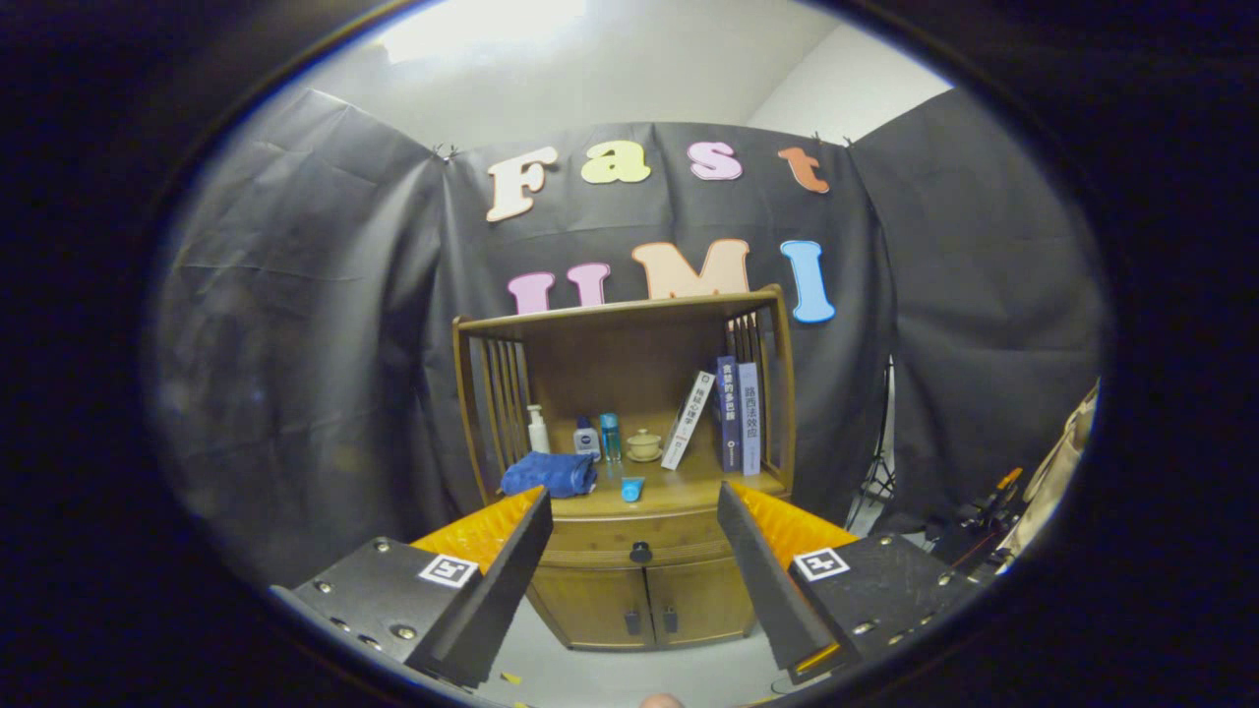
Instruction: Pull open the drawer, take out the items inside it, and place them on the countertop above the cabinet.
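Observation:
A small wooden cabinet point(629, 590) stands against the booth wall, some way beyond my fingers. Its drawer point(639, 539) is closed, with a dark round knob point(640, 553) in the middle of its front. The countertop point(669, 495) above it carries a folded blue cloth point(551, 474), a small blue tube point(631, 488), a white pump bottle point(537, 430), two small bottles point(600, 438), a little lidded cup point(645, 444) and several books point(733, 415). My gripper point(634, 506) is open and holds nothing. The drawer front shows in the gap between its fingers.
Two lower cabinet doors point(644, 602) with dark handles sit under the drawer. An upper shelf frame with slatted sides point(502, 393) roofs the countertop. Stands and gear point(984, 521) crowd the floor to the right of the cabinet. Pale floor point(629, 669) lies between me and the cabinet.

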`<state>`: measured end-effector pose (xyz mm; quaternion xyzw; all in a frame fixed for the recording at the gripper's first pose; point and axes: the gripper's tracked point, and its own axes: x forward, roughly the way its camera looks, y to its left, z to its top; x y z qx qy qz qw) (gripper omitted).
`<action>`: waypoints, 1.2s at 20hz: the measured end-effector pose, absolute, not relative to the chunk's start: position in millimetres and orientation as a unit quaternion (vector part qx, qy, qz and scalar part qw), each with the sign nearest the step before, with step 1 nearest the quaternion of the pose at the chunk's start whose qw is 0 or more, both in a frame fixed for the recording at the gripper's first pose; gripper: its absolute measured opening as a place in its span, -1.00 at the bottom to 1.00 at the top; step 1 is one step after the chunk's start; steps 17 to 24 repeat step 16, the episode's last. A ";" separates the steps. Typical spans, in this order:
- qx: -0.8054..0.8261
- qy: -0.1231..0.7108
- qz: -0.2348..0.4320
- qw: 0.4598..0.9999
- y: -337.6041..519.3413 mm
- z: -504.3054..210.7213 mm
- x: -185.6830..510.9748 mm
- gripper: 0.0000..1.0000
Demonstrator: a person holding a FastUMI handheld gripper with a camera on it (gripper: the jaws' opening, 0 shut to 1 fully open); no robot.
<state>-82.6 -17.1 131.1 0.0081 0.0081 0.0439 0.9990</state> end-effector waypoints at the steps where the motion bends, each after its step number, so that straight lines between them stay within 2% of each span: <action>1: 0.010 0.011 0.045 0.999 -20.0 127.8 -81.3 1.00; 8: 0.021 0.032 0.087 0.995 -14.0 110.1 -84.0 1.00; 24: 0.010 0.026 0.077 0.997 -24.9 105.2 -79.9 1.00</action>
